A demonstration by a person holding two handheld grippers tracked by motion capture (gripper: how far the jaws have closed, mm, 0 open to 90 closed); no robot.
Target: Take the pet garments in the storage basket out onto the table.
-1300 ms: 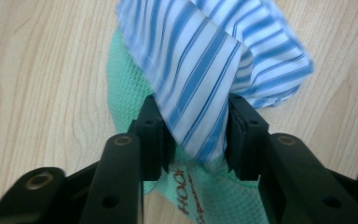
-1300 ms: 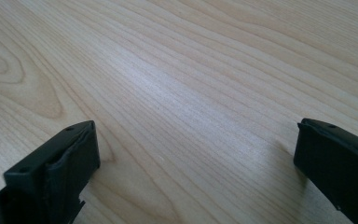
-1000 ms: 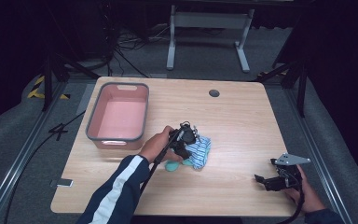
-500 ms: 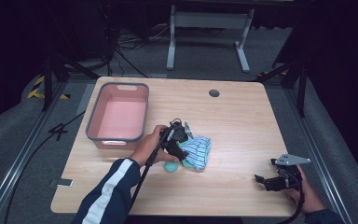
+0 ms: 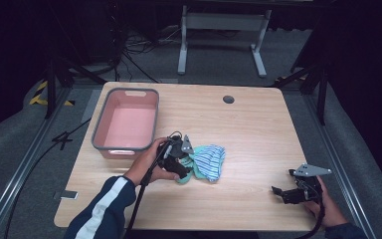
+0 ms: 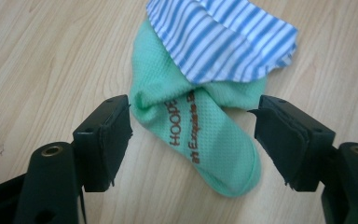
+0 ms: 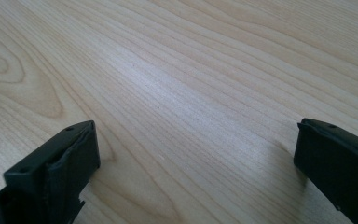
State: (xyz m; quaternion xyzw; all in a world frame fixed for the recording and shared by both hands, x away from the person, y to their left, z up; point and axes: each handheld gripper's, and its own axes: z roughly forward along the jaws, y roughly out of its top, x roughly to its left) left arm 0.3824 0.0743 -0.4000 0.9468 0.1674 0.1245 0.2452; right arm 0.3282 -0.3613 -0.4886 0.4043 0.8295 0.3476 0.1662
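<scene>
- The desk (image 5: 258, 124) carries a pink bin (image 5: 127, 123) at the left; the socks lie just right of it.
- The left gripper (image 6: 193, 135) has its jaws apart, straddling the green sock (image 6: 200, 140).
- The right gripper (image 5: 283, 191) idles well apart, jaws apart on nothing.
- The sock is likely light, limp and grippy; pinch mid-foot, clear of the striped sock (image 6: 223, 42) overlapping its top.
</scene>
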